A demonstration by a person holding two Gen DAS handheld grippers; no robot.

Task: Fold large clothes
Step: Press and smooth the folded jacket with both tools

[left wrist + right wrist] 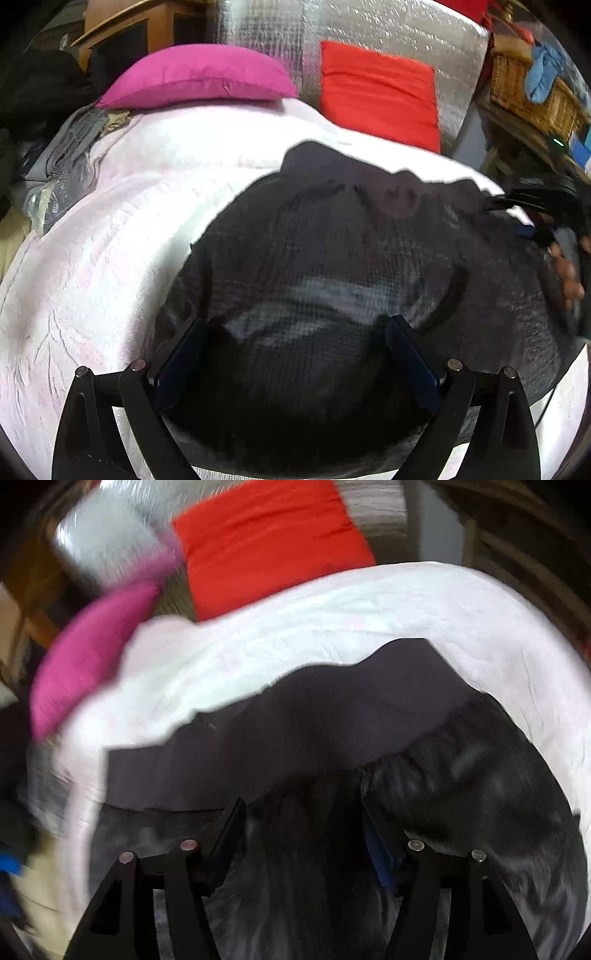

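On the bed [110,236], over its white quilted cover, lies one large dark garment [332,258], spread from the middle of the left wrist view toward 5 o'clock. Two cushions sit at the head of the bed: one pink cushion [199,75] at 11 o'clock and one red cushion [376,92] at 1 o'clock, the red one leaning on a silvery padded backing [388,29]. One wicker basket [524,92] stands at 2 o'clock, with a blue cloth [543,70] hanging out of it. The left gripper [295,328] is released, its two fingers spread wide just above the dark fabric, with nothing pinched. At 3 o'clock a hand [569,273] holds the other tool. In the blurred right wrist view, the right gripper [303,812] has its two fingers parted on either side of a raised fold of the garment; whether the pads press on it cannot be told.
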